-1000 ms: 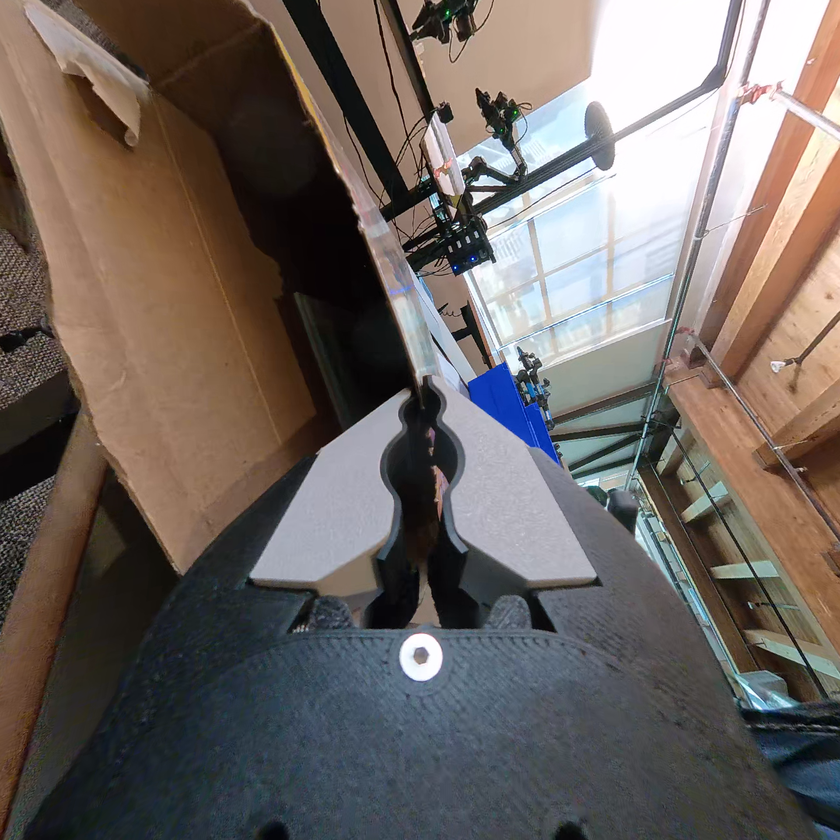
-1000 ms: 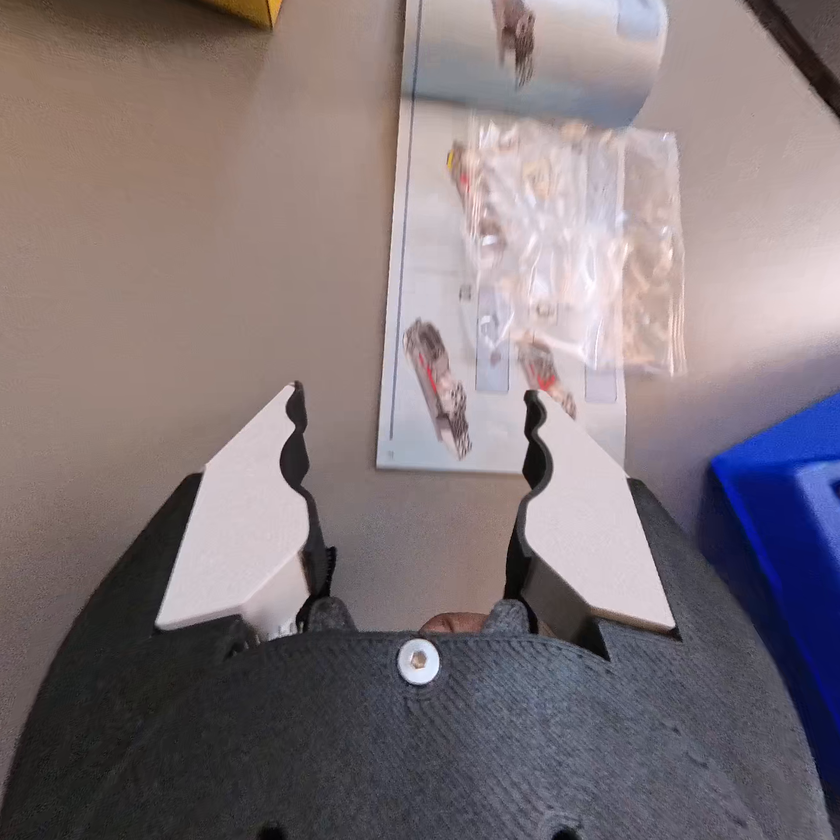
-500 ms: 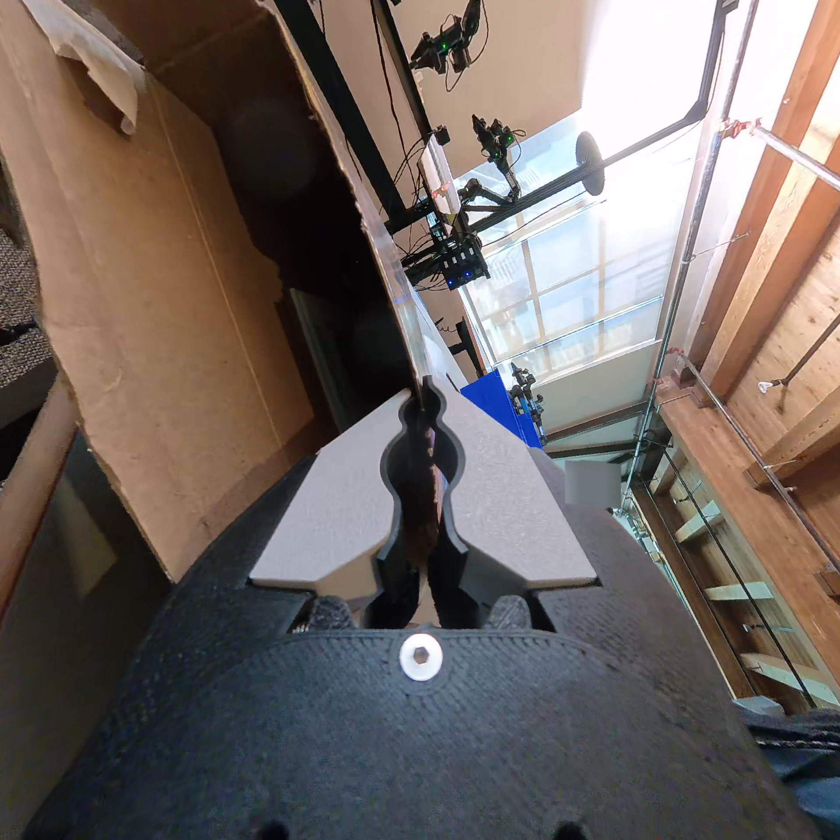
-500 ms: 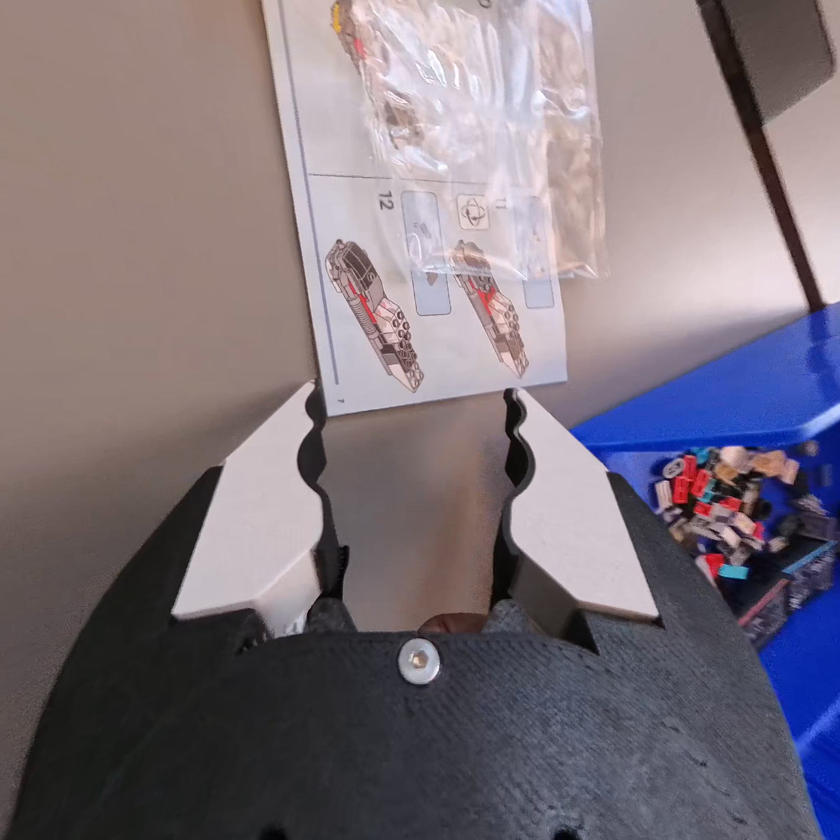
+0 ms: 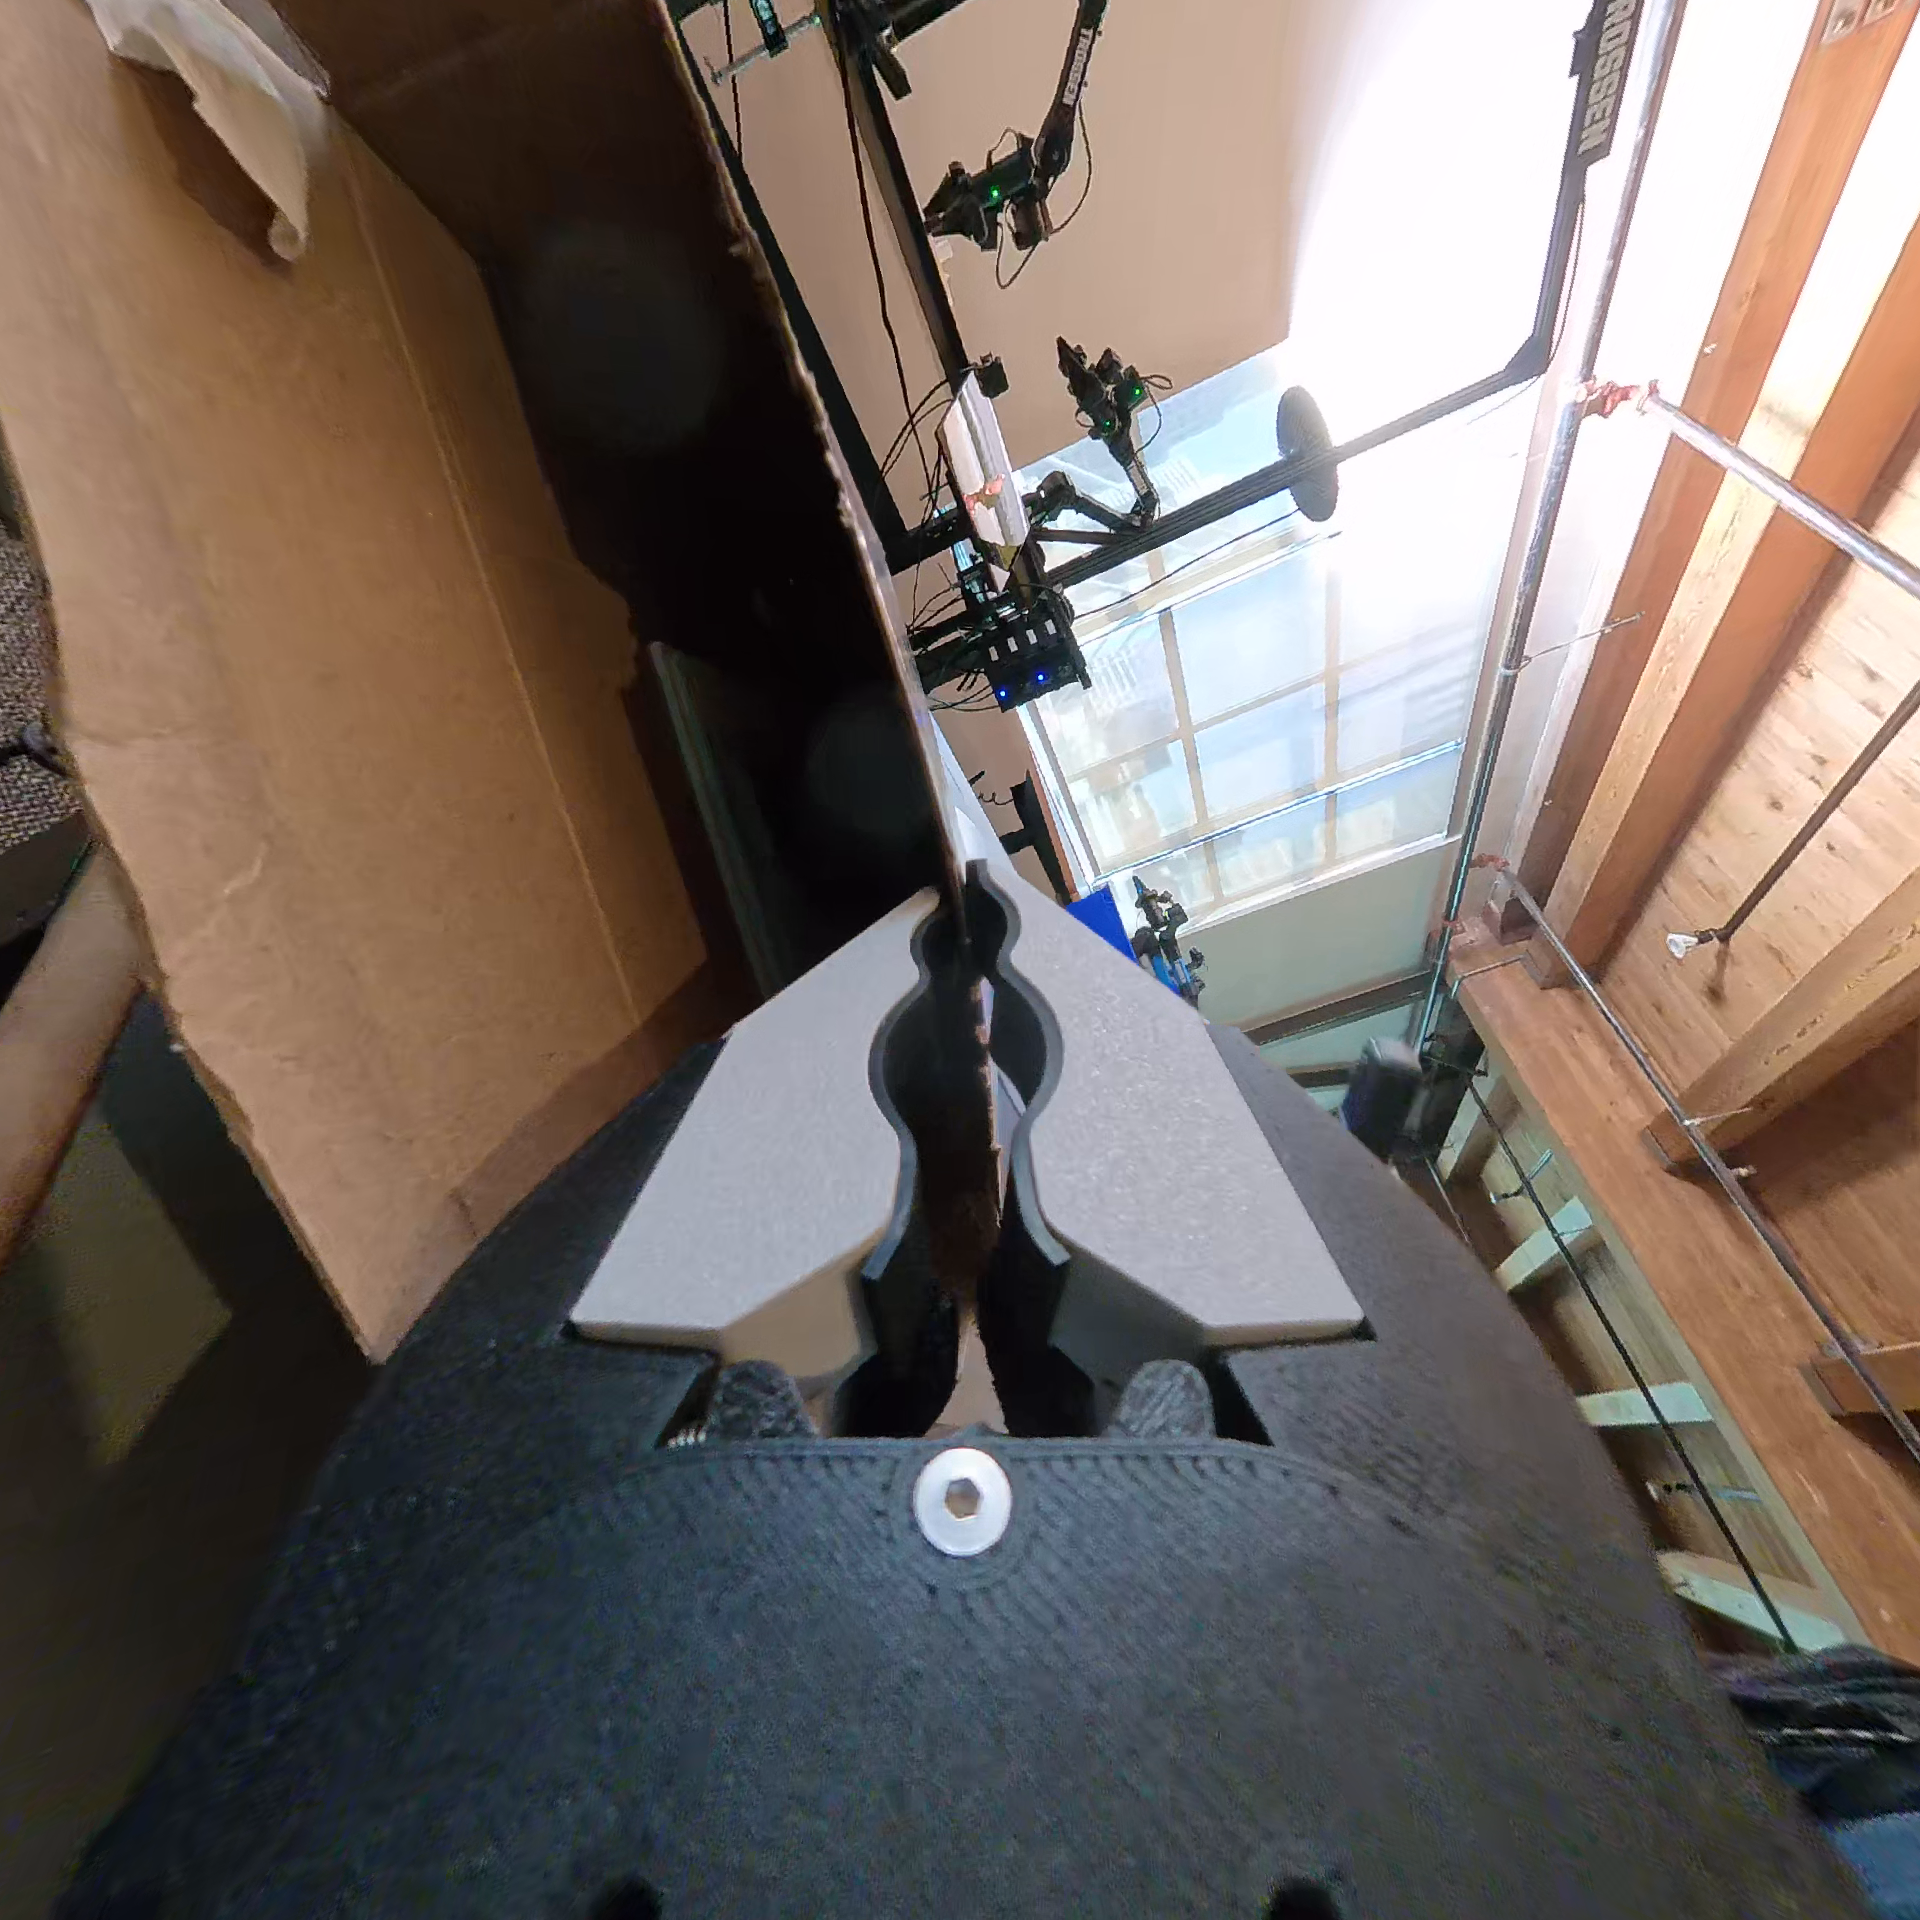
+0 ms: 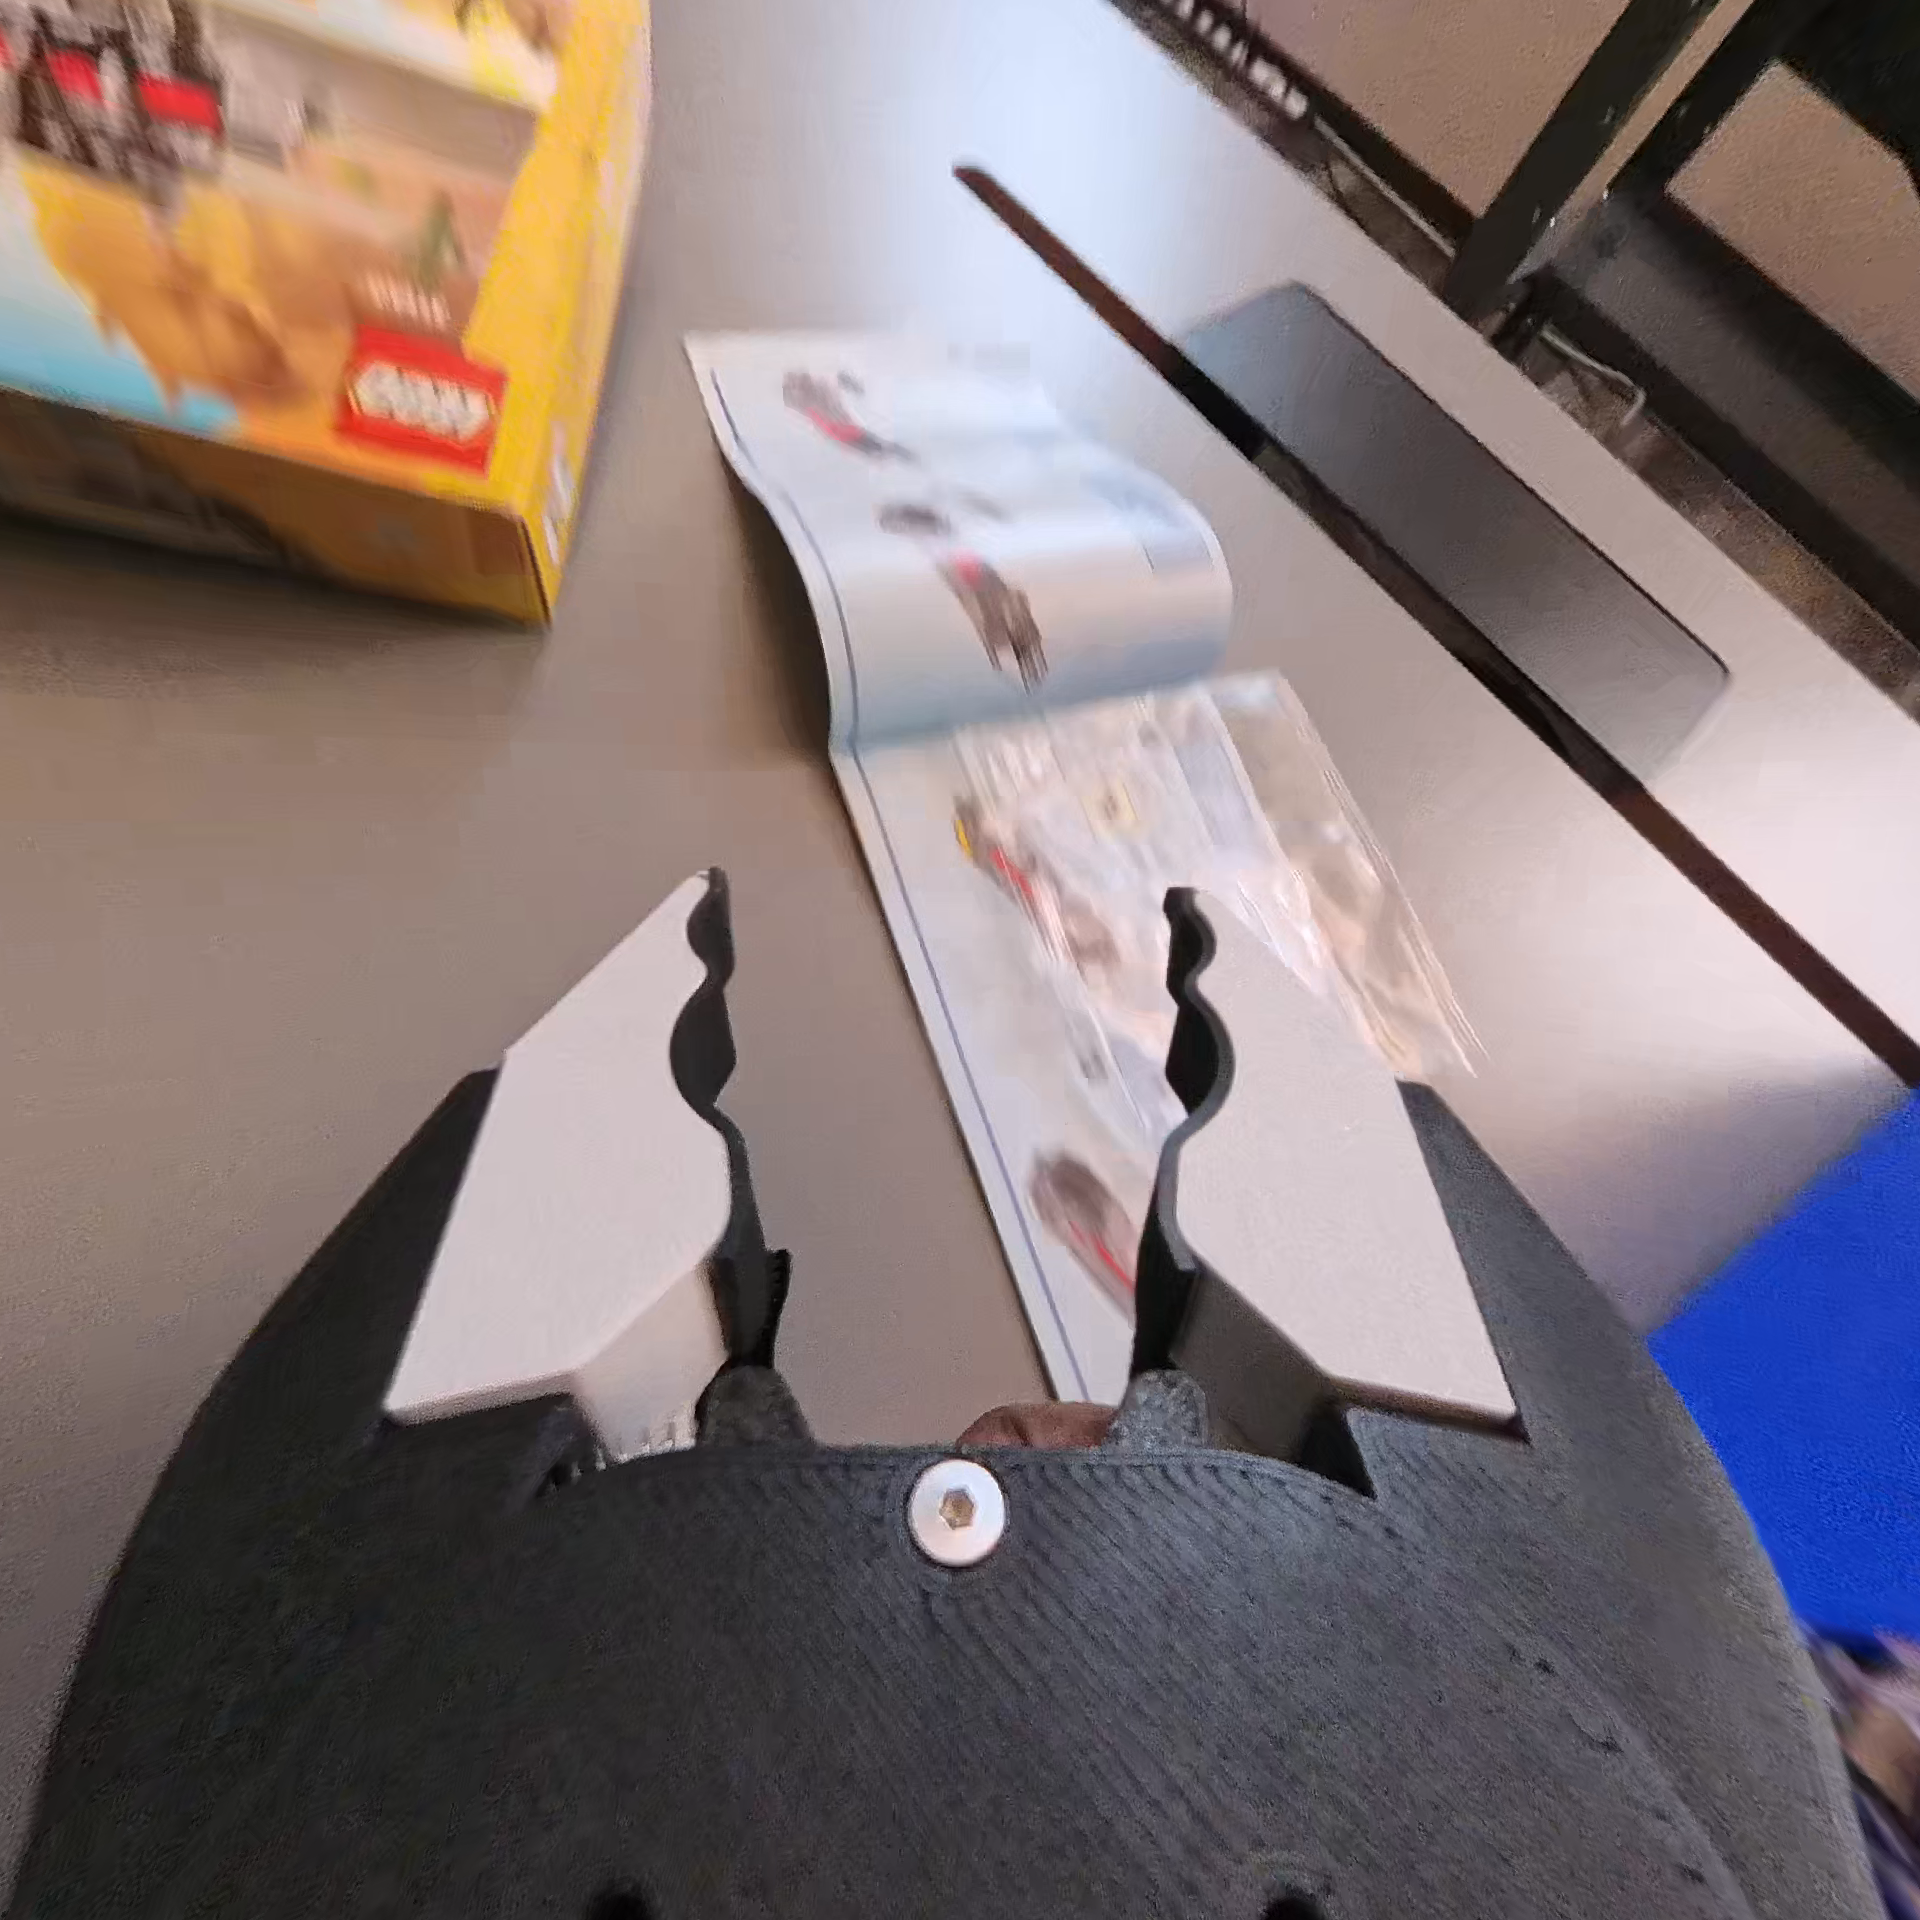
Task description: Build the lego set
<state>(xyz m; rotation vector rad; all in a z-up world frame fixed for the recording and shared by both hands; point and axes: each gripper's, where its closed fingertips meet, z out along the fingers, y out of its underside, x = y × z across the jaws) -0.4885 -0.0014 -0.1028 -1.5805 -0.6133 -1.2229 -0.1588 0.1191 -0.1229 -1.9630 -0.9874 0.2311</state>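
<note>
My left gripper (image 5: 971, 883) is shut on the thin edge of an open cardboard box (image 5: 312, 623), brown inside, which fills the left of the left wrist view. The view points up at the ceiling and windows. My right gripper (image 6: 948, 894) is open and empty above the grey table (image 6: 312, 831). Ahead of it lies an open instruction booklet (image 6: 935, 540) with a clear bag of small pieces (image 6: 1247, 831) on its near page. A yellow lego box (image 6: 312, 312) lies at the far left. I cannot tell if it is the box my left gripper holds.
A blue bin (image 6: 1808, 1351) sits at the right edge next to my right gripper. A dark flat plate (image 6: 1455, 520) and black frame legs (image 6: 1558, 156) stand beyond the booklet. Camera rigs and wooden beams (image 5: 1714, 727) show past the held box. The tips of one gripper are about 35 cm away from the tips of the other. To reach the dark flat plate (image 6: 1455, 520) in a straight line is about 30 cm for my right fingers, about 55 cm for my left.
My right gripper swung up and left from the blue bin of pieces; the yellow box now shows. Its jaws stayed open. My left gripper kept its grip while the box tilted slightly.
</note>
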